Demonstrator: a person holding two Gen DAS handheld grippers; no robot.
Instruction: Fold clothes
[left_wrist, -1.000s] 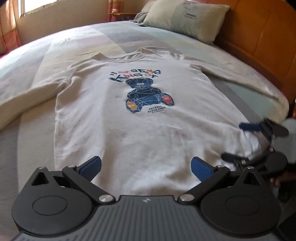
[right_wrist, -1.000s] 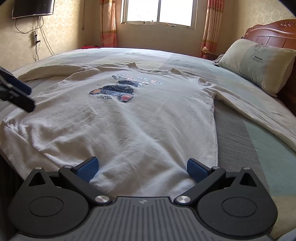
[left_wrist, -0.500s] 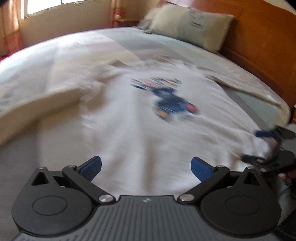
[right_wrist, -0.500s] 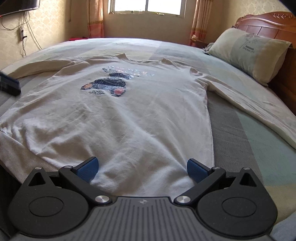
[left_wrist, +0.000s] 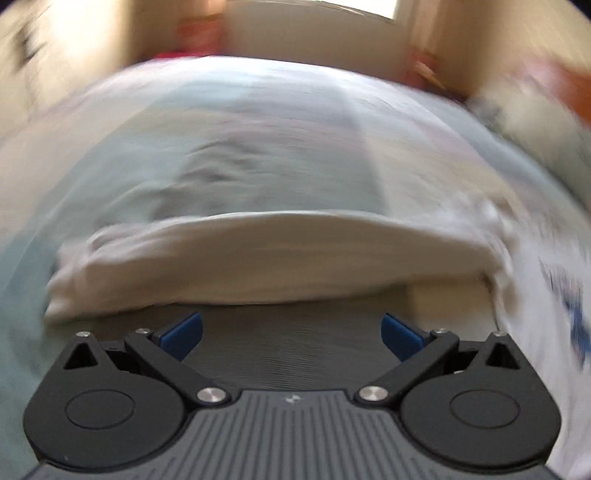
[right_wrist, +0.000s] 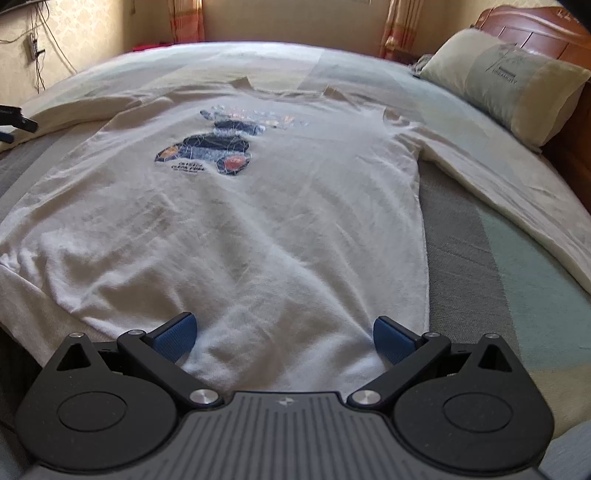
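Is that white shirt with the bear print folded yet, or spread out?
Spread out. The shirt lies flat, print up, on the bed, both sleeves stretched out to the sides; no fold shows.

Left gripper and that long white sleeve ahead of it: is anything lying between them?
Nothing. In the left wrist view, only a bare grey strip of bed cover separates the open left gripper from the sleeve.

Beyond the white long-sleeved sweatshirt's sleeve, the left wrist view smears; the navy chest print beside it is unreadable and edge-cropped.
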